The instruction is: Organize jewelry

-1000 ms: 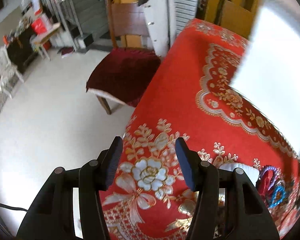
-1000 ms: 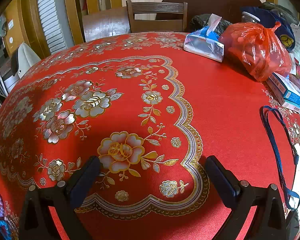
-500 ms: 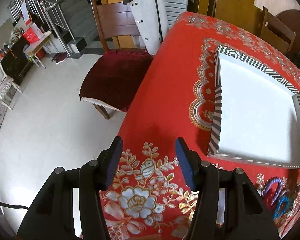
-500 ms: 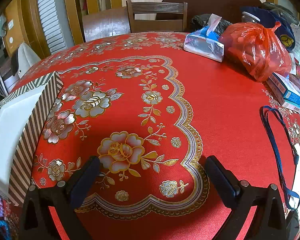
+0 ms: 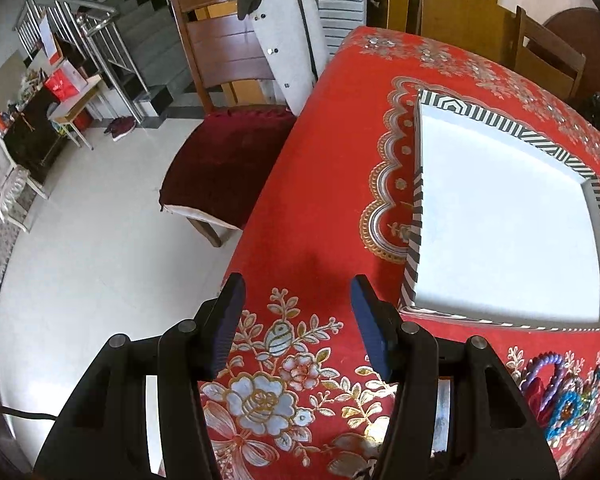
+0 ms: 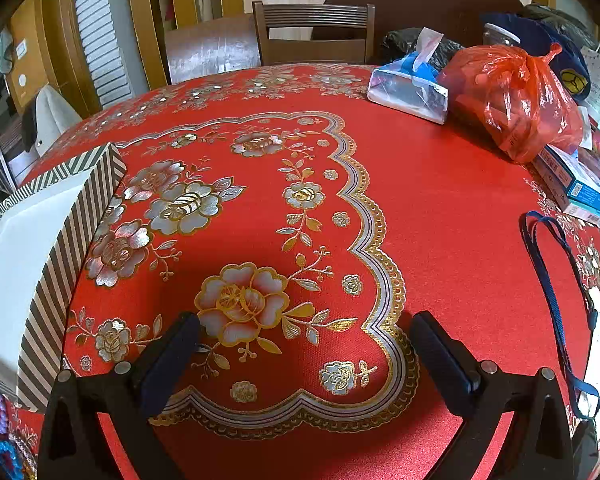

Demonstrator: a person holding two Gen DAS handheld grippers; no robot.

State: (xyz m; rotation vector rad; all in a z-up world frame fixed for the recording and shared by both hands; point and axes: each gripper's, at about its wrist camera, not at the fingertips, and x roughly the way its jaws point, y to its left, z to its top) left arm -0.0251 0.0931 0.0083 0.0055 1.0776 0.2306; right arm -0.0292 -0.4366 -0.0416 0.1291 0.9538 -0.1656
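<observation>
Below both pairs of tongs a table (image 6: 440, 208) is seen, covered by a red cloth patterned with gold and silver flowers; its edge falls away beneath the left gripper (image 5: 296, 312), beyond which pale floor is seen. Ahead and to the right of the left gripper a shallow box (image 5: 414, 240) with black-and-white striped walls and a white inside is set on the cloth; nothing is seen lying in it; in the right wrist view the same box is found at the far left, well apart from the right gripper (image 6: 306, 344). Ahead and to the left of the left gripper a wooden chair (image 5: 228, 132) with a dark red cushion is drawn up to the table, and a pale jacket (image 5: 292, 40) is hung on its back. Far ahead and to the right of the right gripper an orange plastic bag (image 6: 516, 100) is set beside a tissue pack (image 6: 408, 88); a blue lanyard (image 6: 548, 272) is laid just right of that gripper. The jewelry (image 5: 560, 392), beaded pieces in purple and blue, is laid on the cloth low to the right of the left gripper, near the box's closest wall. Both pairs of jaws are held wide apart over bare cloth; nothing is gripped by either.
</observation>
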